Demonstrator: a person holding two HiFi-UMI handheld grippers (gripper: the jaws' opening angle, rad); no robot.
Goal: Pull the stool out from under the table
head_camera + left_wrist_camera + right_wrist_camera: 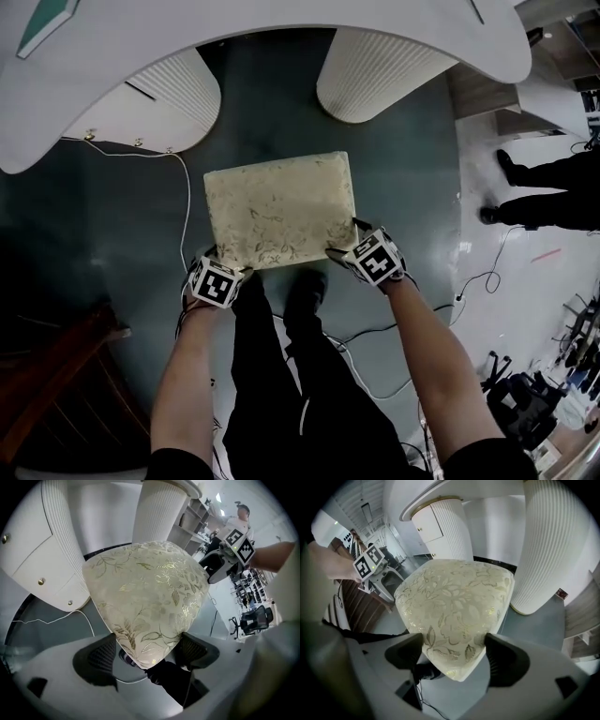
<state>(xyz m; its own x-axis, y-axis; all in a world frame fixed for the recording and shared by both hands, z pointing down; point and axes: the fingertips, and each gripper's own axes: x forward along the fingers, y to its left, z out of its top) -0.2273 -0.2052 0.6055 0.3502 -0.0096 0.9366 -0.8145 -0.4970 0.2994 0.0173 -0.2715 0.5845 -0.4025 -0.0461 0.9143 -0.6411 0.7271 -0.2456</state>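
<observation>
The stool (281, 211) has a cream cushion with a gold leaf pattern. It stands on the dark floor just in front of the white table (281, 19), clear of its edge. My left gripper (228, 259) clasps the cushion's near left corner, and my right gripper (347, 246) clasps the near right corner. In the left gripper view the corner of the stool (150, 592) fills the left gripper (147, 651), both pads touching fabric. In the right gripper view the other corner of the stool (454, 602) sits pinched in the right gripper (457, 654).
Two ribbed white table pedestals (375, 75) (159, 103) stand behind the stool. A white cable (185, 202) runs along the floor at the left. Dark wooden furniture (56, 394) is at the lower left. A person's dark legs and shoes (539, 187) stand at the right.
</observation>
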